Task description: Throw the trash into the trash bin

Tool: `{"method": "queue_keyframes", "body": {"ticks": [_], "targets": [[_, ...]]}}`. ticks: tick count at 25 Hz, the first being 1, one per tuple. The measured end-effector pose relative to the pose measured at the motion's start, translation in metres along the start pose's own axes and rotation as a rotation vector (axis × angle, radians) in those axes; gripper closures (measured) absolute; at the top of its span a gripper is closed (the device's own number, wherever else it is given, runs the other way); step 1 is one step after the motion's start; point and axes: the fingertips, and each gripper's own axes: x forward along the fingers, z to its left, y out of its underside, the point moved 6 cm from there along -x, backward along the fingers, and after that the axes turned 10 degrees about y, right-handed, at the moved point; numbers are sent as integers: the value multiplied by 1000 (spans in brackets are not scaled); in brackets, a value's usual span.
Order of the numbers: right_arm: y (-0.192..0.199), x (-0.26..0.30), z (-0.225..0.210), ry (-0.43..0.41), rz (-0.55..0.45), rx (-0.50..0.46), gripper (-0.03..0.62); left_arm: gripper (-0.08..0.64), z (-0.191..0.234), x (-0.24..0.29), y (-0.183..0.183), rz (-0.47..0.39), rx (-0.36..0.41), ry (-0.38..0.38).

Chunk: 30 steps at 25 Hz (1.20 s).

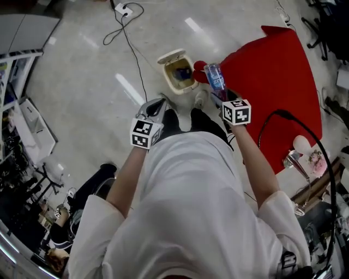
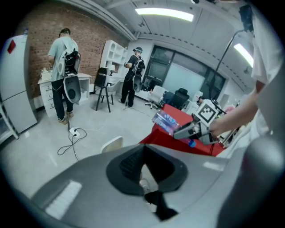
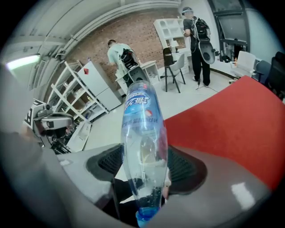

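A cream trash bin (image 1: 168, 78) stands on the floor ahead of my feet, its lid (image 1: 171, 56) flipped up and dark rubbish inside. My right gripper (image 1: 219, 93) is shut on a clear plastic bottle (image 1: 215, 77) with a blue label and cap, held just right of the bin, above its height. In the right gripper view the bottle (image 3: 143, 133) rises cap-down between the jaws of the right gripper (image 3: 143, 180). My left gripper (image 1: 161, 101) hangs left of the bin, shut and empty (image 2: 144, 173). From it I see the bottle (image 2: 165, 121) and the bin lid (image 2: 111, 143).
A red carpet (image 1: 278, 82) covers the floor on the right, reaching up to the bin. A power strip with a black cable (image 1: 123, 10) lies beyond the bin. Racks and clutter line the left edge. Two people (image 2: 62, 73) stand by white furniture far off.
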Motion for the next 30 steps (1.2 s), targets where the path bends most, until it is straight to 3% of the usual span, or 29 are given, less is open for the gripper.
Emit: {"method": "queue_keyframes", "body": {"ticks": [6,13,21,30], "targets": [[-2,28,40,-58,32,-44,290,554,20,-15,19,-22,-46,-43],[-2,66,60,-86,118,-26,290,554,47,-25,32,-59,-118,-93],[15,139,82,-102,228,-39,290,554,71,-21,50,3,-45,-62],[54,248,75,-61,350,3,290,554,111,13,89,15,-74,-56]]}}
